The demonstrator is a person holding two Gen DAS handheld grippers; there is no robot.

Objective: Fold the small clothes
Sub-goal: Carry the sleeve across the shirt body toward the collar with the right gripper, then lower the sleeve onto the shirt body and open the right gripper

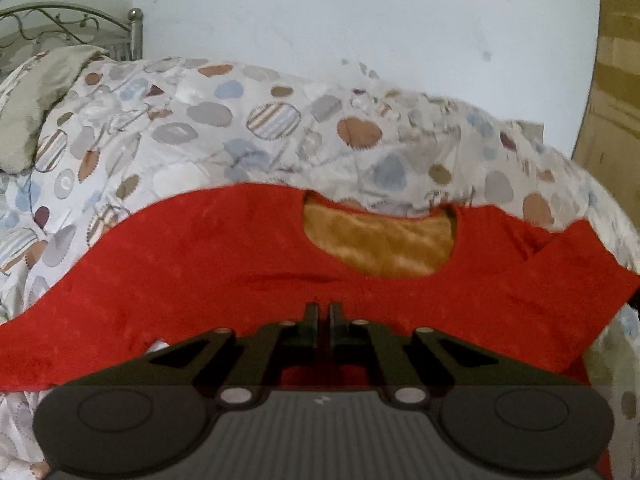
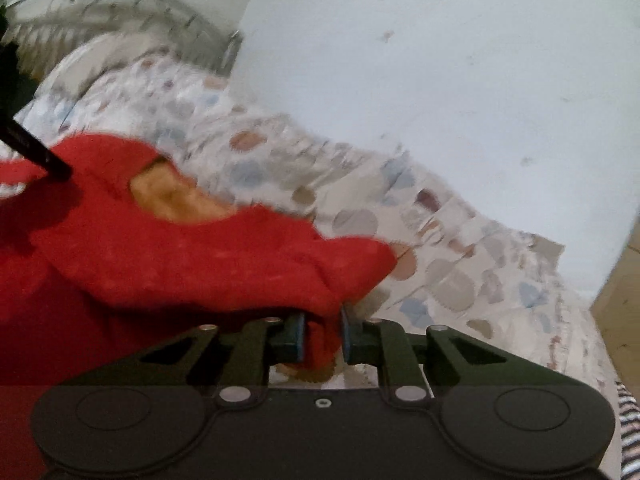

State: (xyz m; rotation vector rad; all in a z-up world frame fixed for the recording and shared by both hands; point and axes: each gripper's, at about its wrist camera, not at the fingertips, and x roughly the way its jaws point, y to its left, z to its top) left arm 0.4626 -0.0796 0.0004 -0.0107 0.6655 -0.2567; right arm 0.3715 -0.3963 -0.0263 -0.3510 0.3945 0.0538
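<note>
A small red garment point(image 1: 224, 264) is lying spread across a bed, its neck opening point(image 1: 380, 240) showing a tan fleecy lining inside. The bed is wearing a pale quilt point(image 1: 208, 120) printed with rounded patches in blue, brown, grey and stripes. The garment is stretching from the left edge of the left wrist view to the right edge, with the neckline facing away from the camera toward the far side of the bed.

The left claw point(image 1: 324, 316) is sitting low over the middle of the garment, just below the neck opening. Its two black fingers are standing nearly together with only a thin slit between them, and red cloth is lying all around their tips; whether any fabric is pinched in that slit cannot be told from this view.

In the right wrist view, which is blurred, the right claw point(image 2: 323, 332) is gripping a bunched fold of the red garment point(image 2: 200, 264) between its blue-edged pads point(image 2: 298, 336), with the cloth filling the gap between them and lifting up in a ridge ahead of the fingers. The left claw point(image 2: 60, 170) is appearing at the far left of this view as a dark bar pressing onto the red cloth near the neck opening point(image 2: 180, 200).

Behind the bed, a metal headboard point(image 1: 68, 24) with curled scrollwork is standing against a pale, marked wall point(image 1: 360, 20). A beige pillow point(image 1: 36, 100) is resting near the headboard
</note>
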